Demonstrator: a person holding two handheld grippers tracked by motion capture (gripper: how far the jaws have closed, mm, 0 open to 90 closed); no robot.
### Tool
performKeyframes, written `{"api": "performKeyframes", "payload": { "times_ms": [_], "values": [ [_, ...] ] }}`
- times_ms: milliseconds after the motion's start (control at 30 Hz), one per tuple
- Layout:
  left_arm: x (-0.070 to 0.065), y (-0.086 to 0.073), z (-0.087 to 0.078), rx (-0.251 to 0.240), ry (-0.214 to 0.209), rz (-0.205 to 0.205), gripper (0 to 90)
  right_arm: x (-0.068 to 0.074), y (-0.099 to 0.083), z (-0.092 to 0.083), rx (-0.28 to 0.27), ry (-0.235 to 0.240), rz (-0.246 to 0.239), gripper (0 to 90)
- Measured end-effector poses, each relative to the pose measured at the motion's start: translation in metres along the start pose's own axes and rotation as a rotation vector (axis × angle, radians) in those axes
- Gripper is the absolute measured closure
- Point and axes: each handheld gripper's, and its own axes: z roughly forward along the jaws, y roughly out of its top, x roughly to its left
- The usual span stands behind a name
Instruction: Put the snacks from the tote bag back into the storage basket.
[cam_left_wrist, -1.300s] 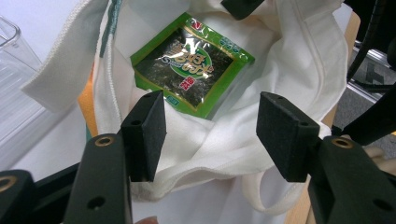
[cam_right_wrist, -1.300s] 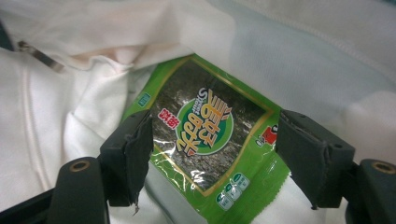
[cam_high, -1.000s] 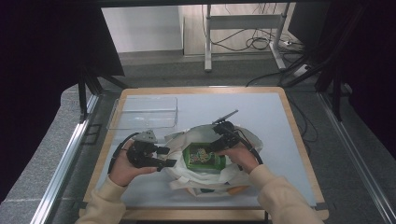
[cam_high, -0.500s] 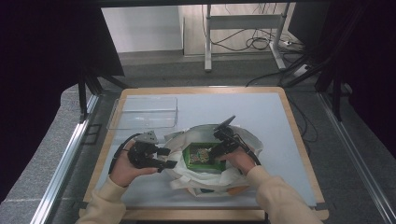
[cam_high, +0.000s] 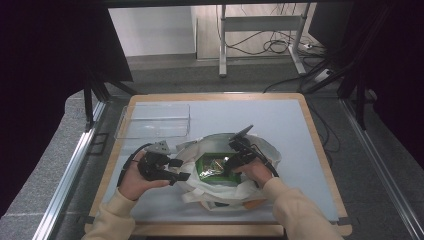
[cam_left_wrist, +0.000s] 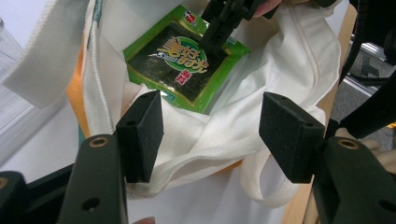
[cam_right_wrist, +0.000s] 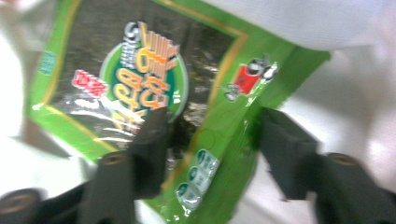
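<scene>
So I've got the green seaweed packet (cam_left_wrist: 180, 70) lying flat inside the white tote bag (cam_high: 227, 185), right in its open mouth. My right gripper (cam_right_wrist: 210, 140) is down in the bag with its jaws either side of the packet's edge; they've just been closing, but I can't tell if the pads are pressing it. My left gripper (cam_left_wrist: 210, 135) sits at the bag's left rim, jaws spread wide around the bunched fabric, not pinching. A clear tray (cam_high: 155, 120) sits behind the bag.
</scene>
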Motion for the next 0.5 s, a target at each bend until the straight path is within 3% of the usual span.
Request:
{"api": "performKeyframes", "payload": {
  "times_ms": [67, 100, 167, 333, 400, 500],
  "values": [
    [0.0003, -0.0002, 0.0001, -0.001, 0.0, -0.002, 39.9, -0.0025, -0.0001, 0.0003, -0.003, 0.038, 0.015, 60.3],
    [0.0009, -0.0002, 0.0002, -0.001, -0.001, 0.003, 39.9, -0.0025, -0.0001, 0.0003, -0.003, 0.038, 0.015, 60.3],
    [0.0004, -0.0004, 0.0004, 0.0, 0.0, -0.002, 39.9, -0.0052, 0.0002, 0.0012, 0.001, 0.083, 0.037, 67.3],
    [0.0015, -0.0003, -0.0002, 0.006, 0.001, 0.011, 39.9, -0.0053, 0.0007, -0.0009, -0.008, 0.11, 0.05, 80.5],
    [0.0003, -0.0004, 0.0004, -0.001, 0.001, -0.002, 39.8, -0.0051, -0.0008, -0.0022, -0.03, 0.119, 0.061, 84.4],
    [0.0002, -0.0002, 0.0003, -0.001, 0.002, -0.002, 39.6, -0.004, -0.0026, -0.003, -0.051, 0.121, 0.045, 85.6]
  ]
}}
